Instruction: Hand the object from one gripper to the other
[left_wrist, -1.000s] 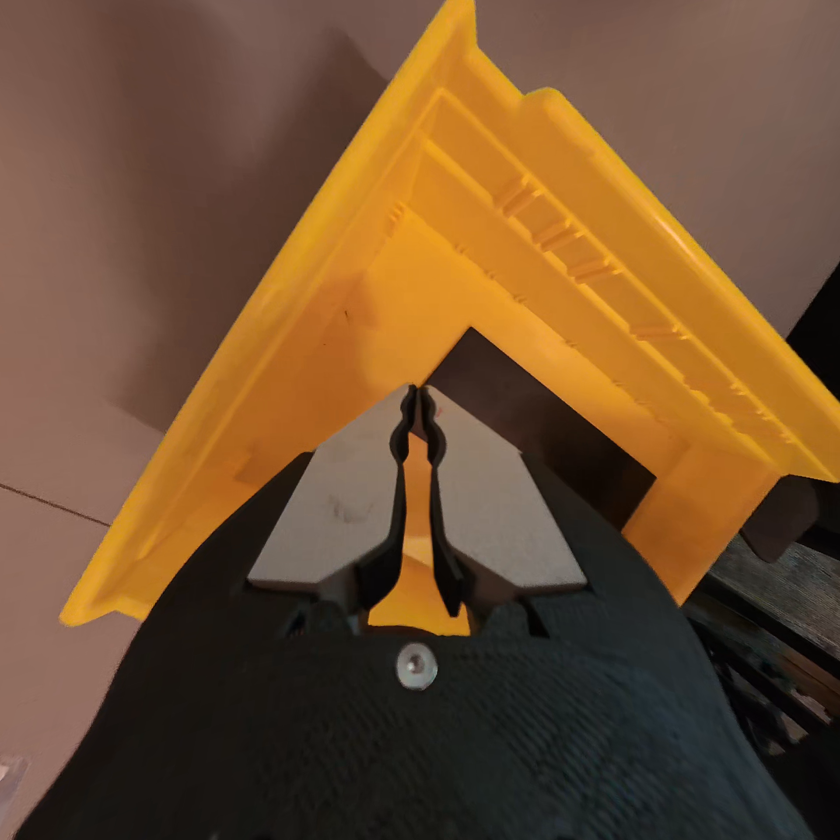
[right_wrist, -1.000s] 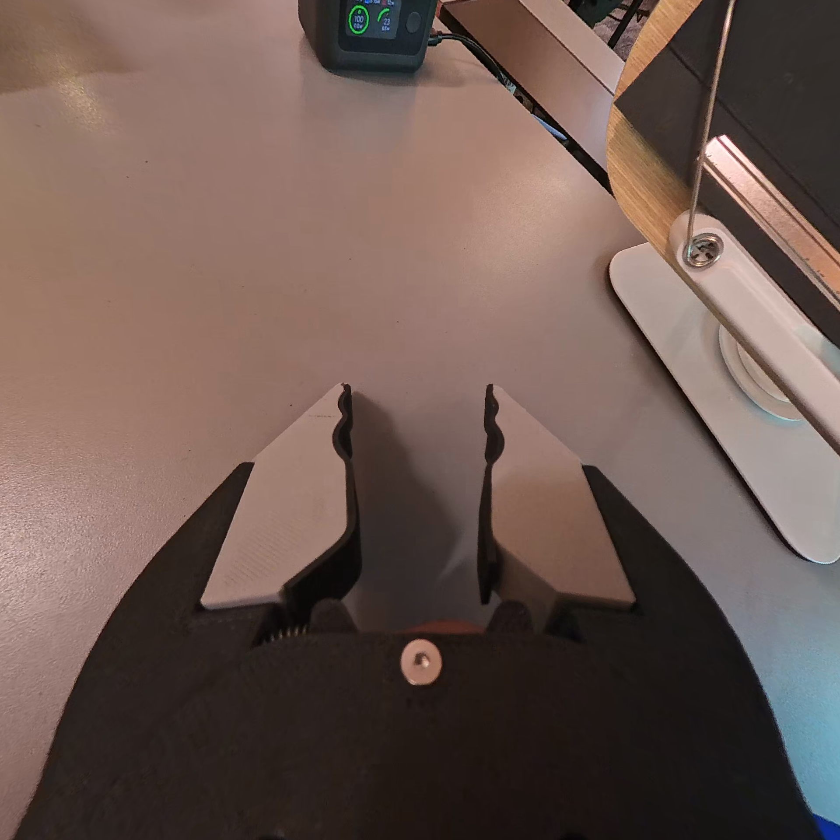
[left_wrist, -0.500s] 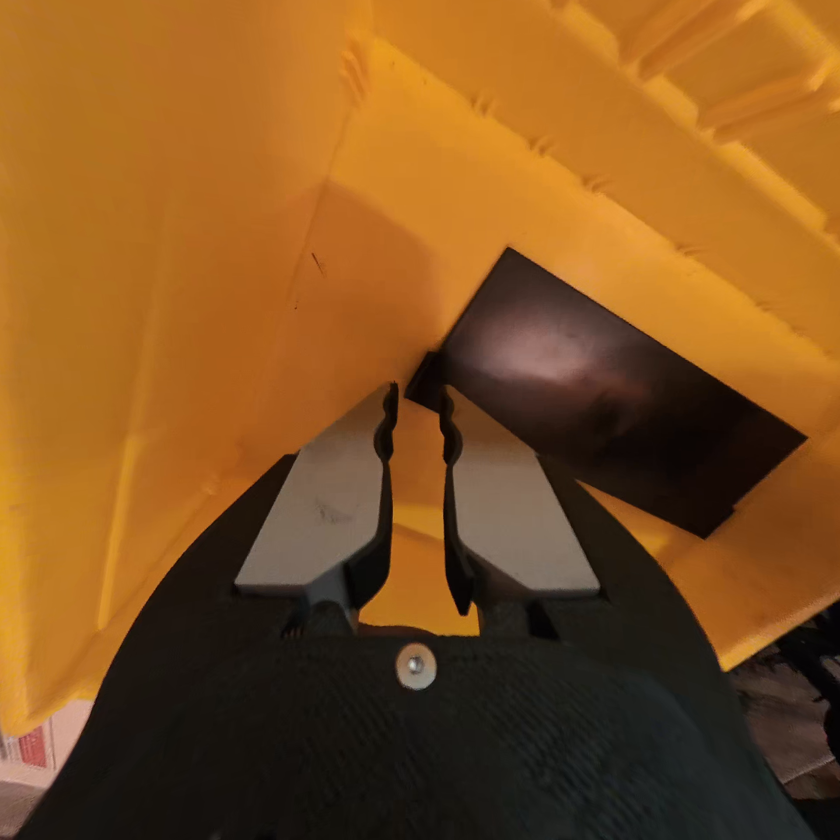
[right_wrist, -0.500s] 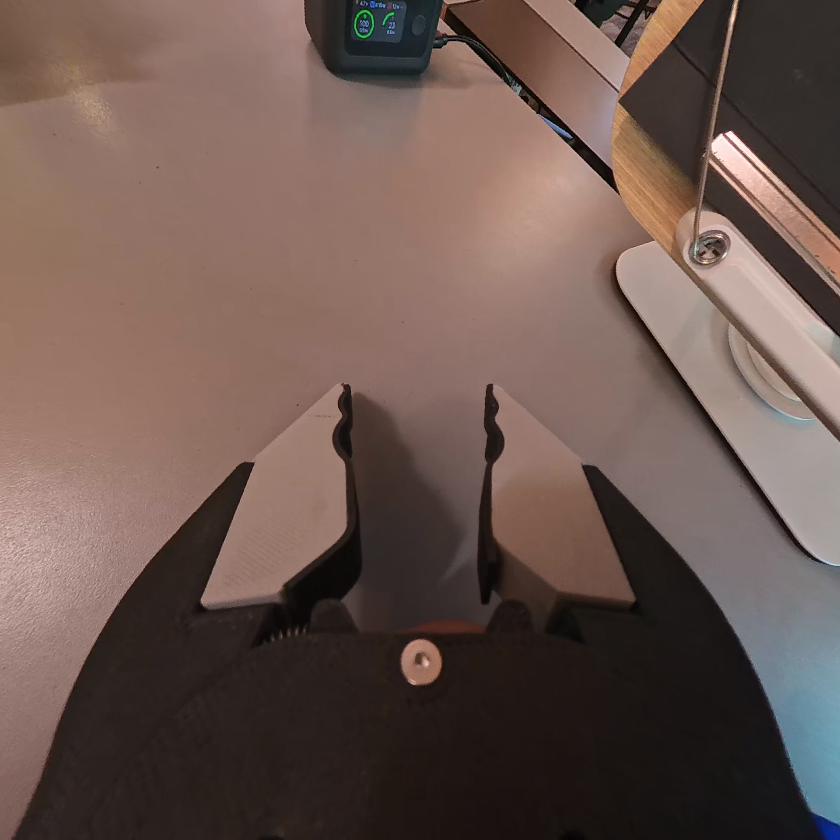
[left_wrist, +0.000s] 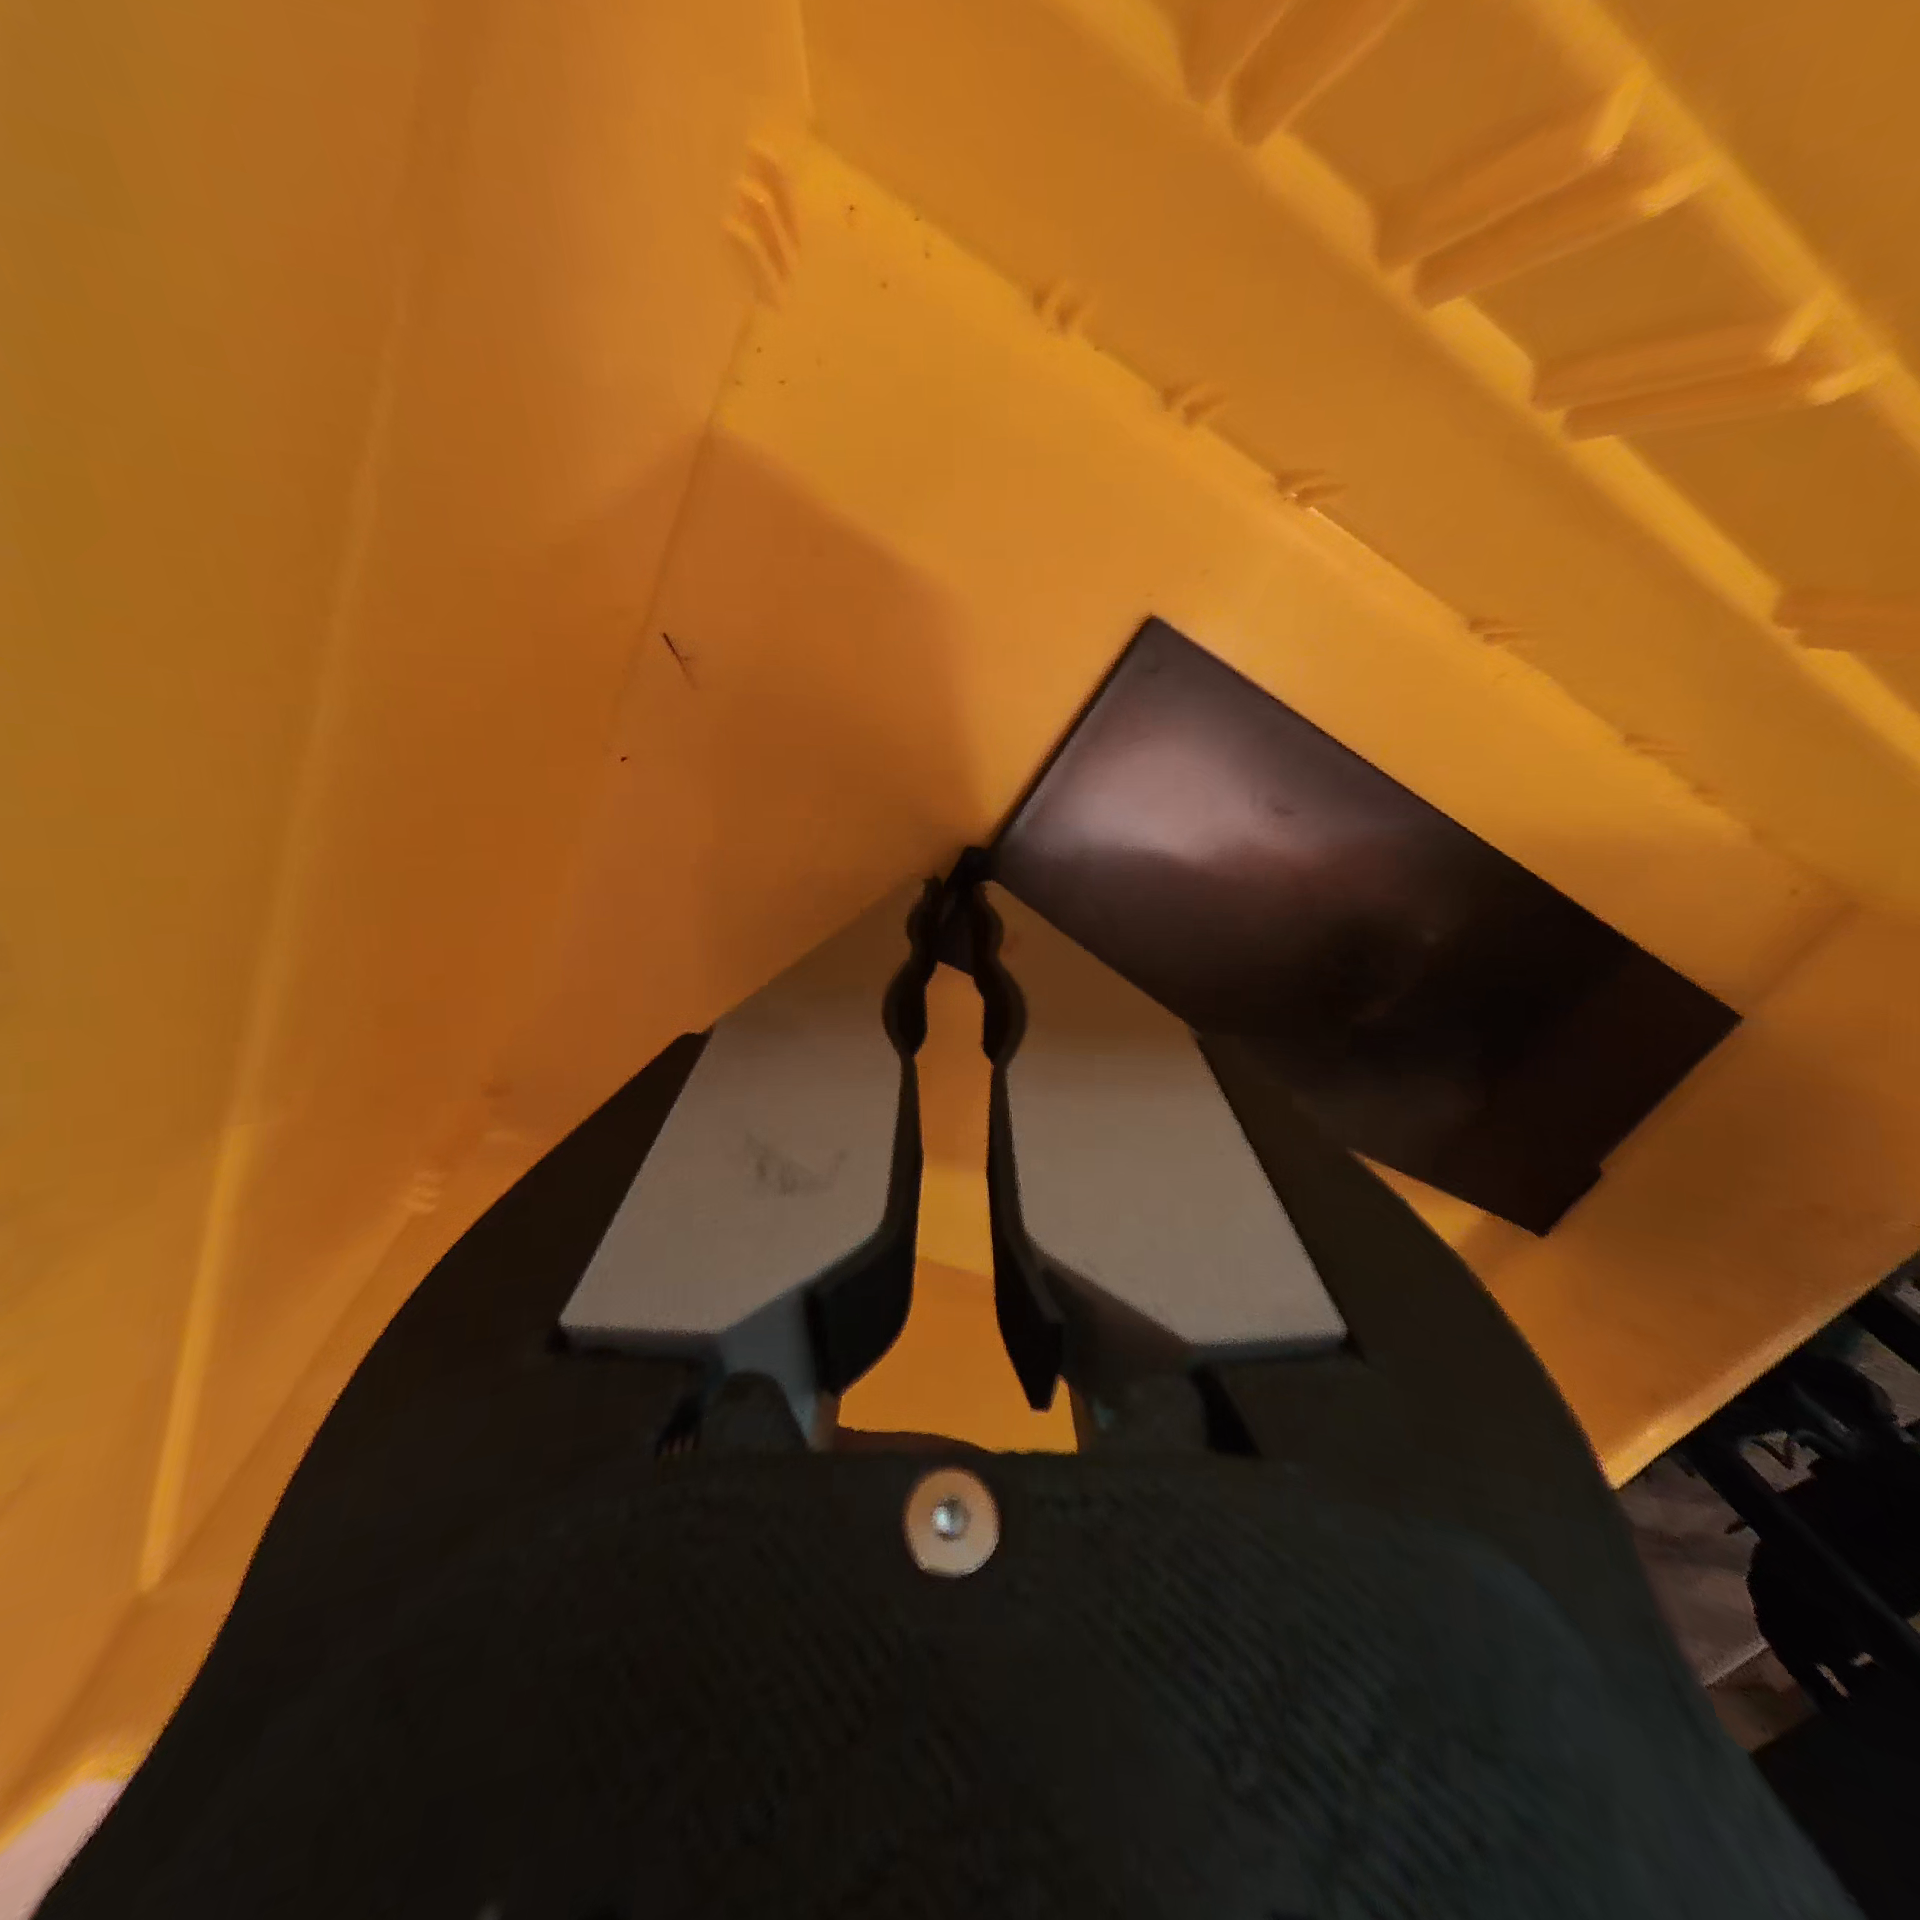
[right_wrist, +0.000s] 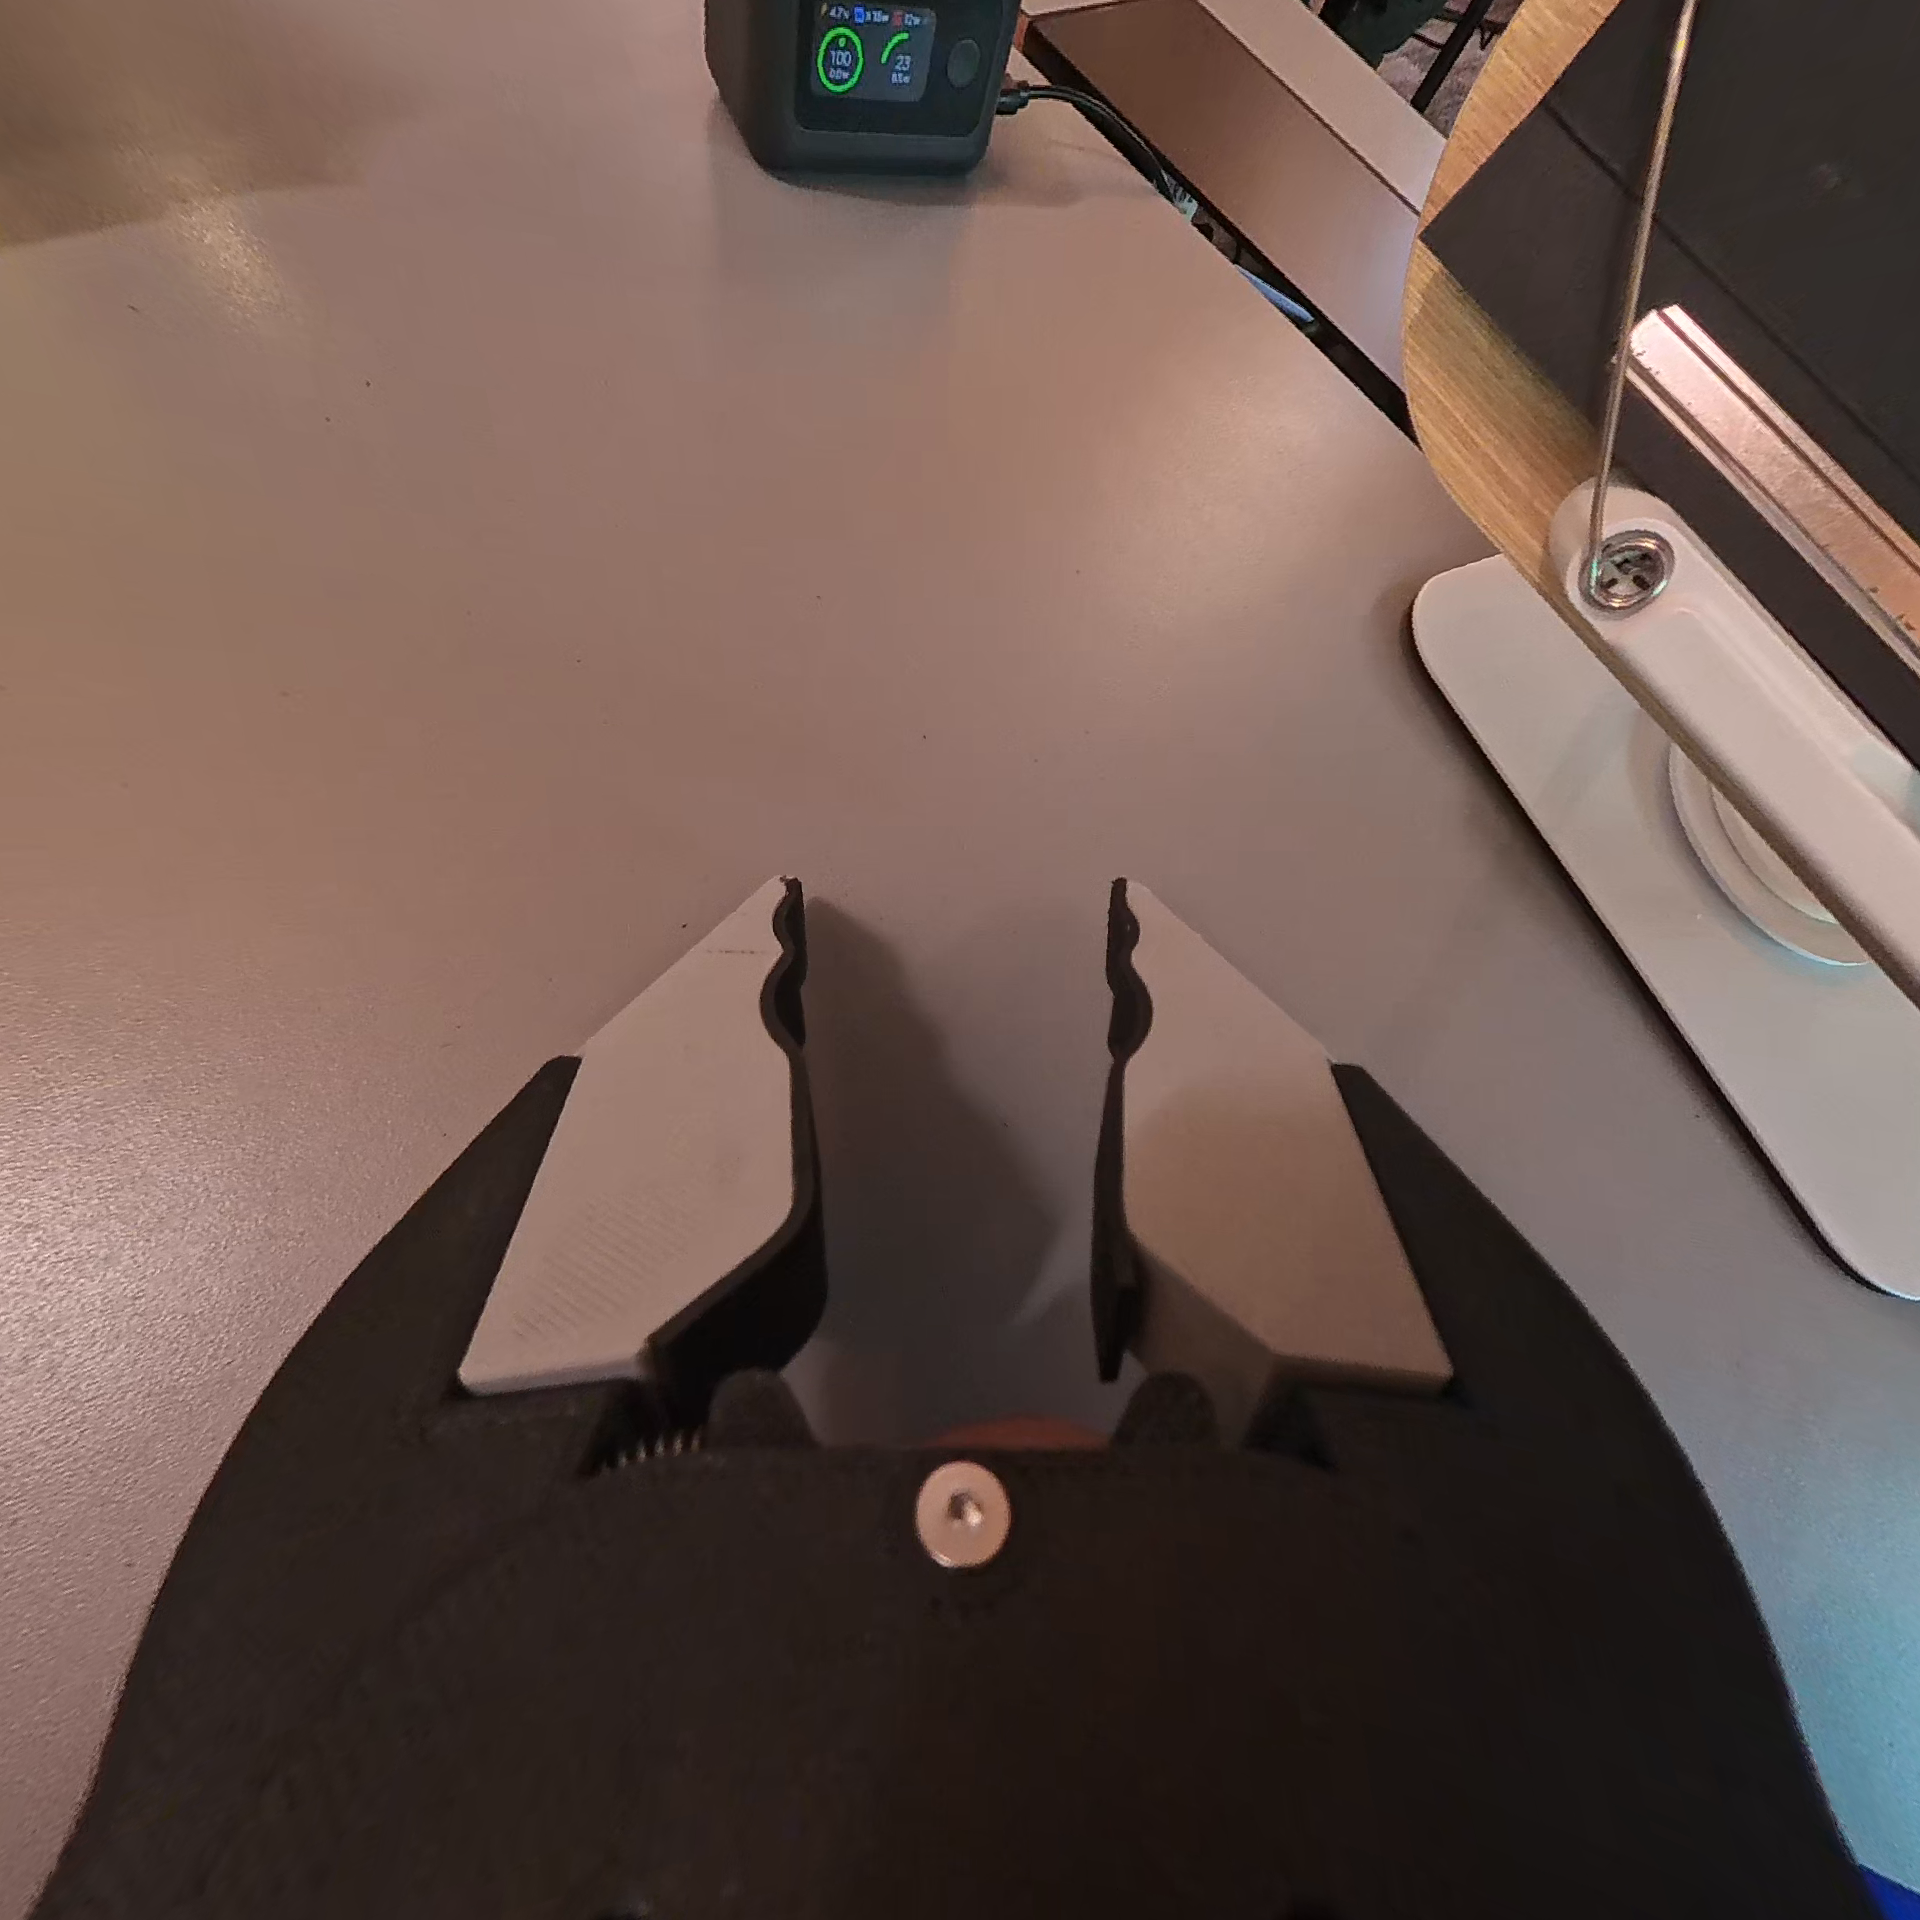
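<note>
In the left wrist view a yellow plastic bin (left_wrist: 416, 520) fills the frame. A dark, flat rectangular plate (left_wrist: 1351, 935) lies against its inner wall and floor. My left gripper (left_wrist: 961, 920) is inside the bin, and its tips are pinched on the plate's near left corner. The right wrist view shows my right gripper (right_wrist: 956, 904) open and empty, hovering low over a grey table (right_wrist: 520, 520). Neither the bin nor the plate shows in that view.
A small dark device with a lit screen (right_wrist: 873, 83) and a cable stands at the table's far edge. A white flat base (right_wrist: 1662, 883) with a wire post and a round wood-edged panel (right_wrist: 1496, 416) stands at the right. Dark clutter (left_wrist: 1818, 1507) lies outside the bin's right edge.
My left gripper moved deeper into the yellow bin, opened slightly around the plate's corner, and has now closed on it. The right gripper has barely moved and stays open.
</note>
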